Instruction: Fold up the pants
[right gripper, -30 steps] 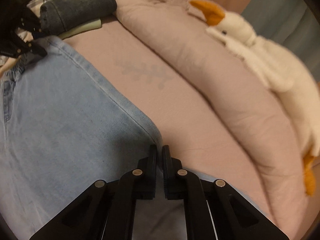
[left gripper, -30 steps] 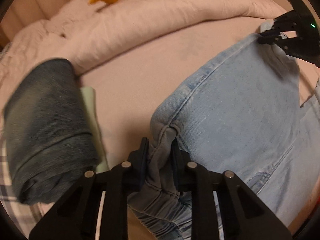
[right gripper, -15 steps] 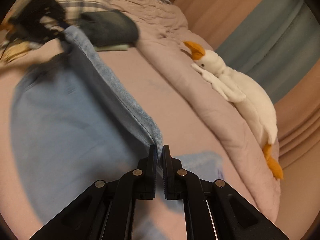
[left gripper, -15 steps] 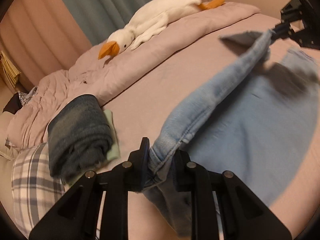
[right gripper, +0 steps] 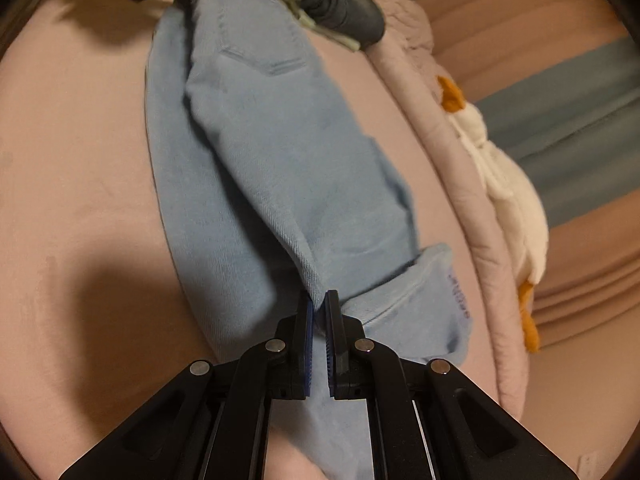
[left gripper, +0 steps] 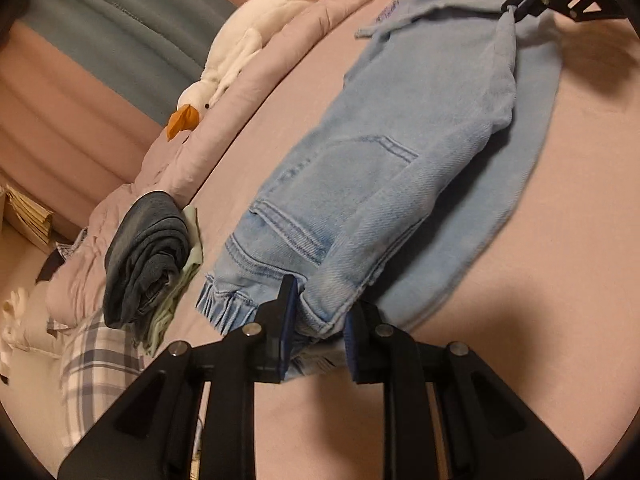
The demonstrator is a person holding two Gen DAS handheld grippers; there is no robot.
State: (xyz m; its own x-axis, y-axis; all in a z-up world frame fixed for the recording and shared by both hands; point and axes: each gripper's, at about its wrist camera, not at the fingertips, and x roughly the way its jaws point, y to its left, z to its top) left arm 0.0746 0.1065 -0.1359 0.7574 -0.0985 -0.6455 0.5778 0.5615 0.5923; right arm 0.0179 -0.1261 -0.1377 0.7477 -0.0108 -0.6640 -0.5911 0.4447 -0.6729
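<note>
The light-blue denim pants with elastic cuffs hung stretched between the two tools above the pink bed sheet, one leg raised over the other, which lay flat on the sheet beneath. The left tool was clamped on a thick bunch of denim at the gathered-cuff end of the pants; the right tool was pinched tight on a thin edge of cloth at the far end of the pants.

That thin bite looked the weaker hold: a sharp tug along the pants could probably pull the edge free and drop the raised leg askew. Uneven lowering would likely leave the upper leg off-line from the lower one, with a ridge trapped along the middle. Swinging the cuff end sideways might brush the rolled dark-blue jeans, just beside the cuffs of the pants, on a pale green cloth. The white plush goose with an orange beak lay well apart from the pants.
</note>
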